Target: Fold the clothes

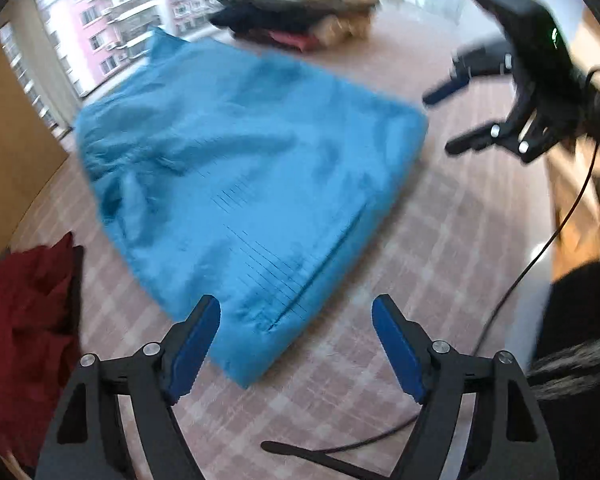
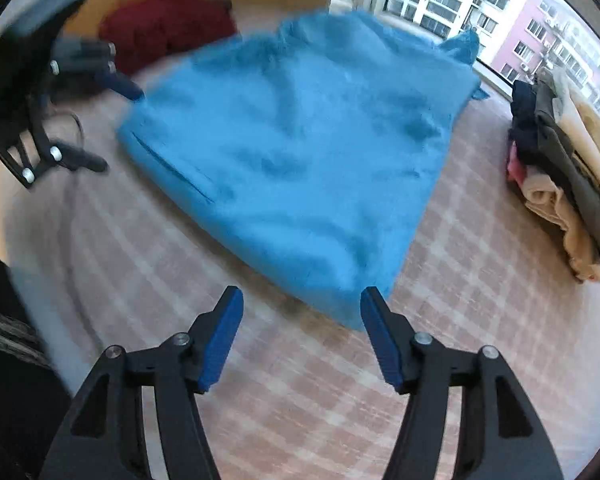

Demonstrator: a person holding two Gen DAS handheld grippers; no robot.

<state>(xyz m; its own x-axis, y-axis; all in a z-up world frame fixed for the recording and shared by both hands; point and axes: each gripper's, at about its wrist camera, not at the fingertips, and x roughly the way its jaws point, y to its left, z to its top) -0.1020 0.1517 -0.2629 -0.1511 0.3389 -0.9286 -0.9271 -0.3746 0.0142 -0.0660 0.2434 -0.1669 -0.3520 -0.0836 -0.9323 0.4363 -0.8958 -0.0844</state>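
Observation:
A bright blue garment (image 1: pixel 236 176) lies spread on the pink checked bed cover; it also shows in the right wrist view (image 2: pixel 300 148). My left gripper (image 1: pixel 296 312) is open and empty, hovering just above the garment's near corner. My right gripper (image 2: pixel 302 304) is open and empty, just short of the garment's other near corner. Each gripper shows in the other's view: the right one (image 1: pixel 440 120) at upper right, the left one (image 2: pixel 120 128) at upper left, both open. The picture is blurred by motion.
A dark red garment (image 1: pixel 24 320) lies crumpled at the left; it also shows in the right wrist view (image 2: pixel 168 24). A stack of folded clothes (image 1: pixel 300 12) sits at the far edge by the window, and in the right wrist view (image 2: pixel 564 168). A black cable (image 1: pixel 540 248) trails at right.

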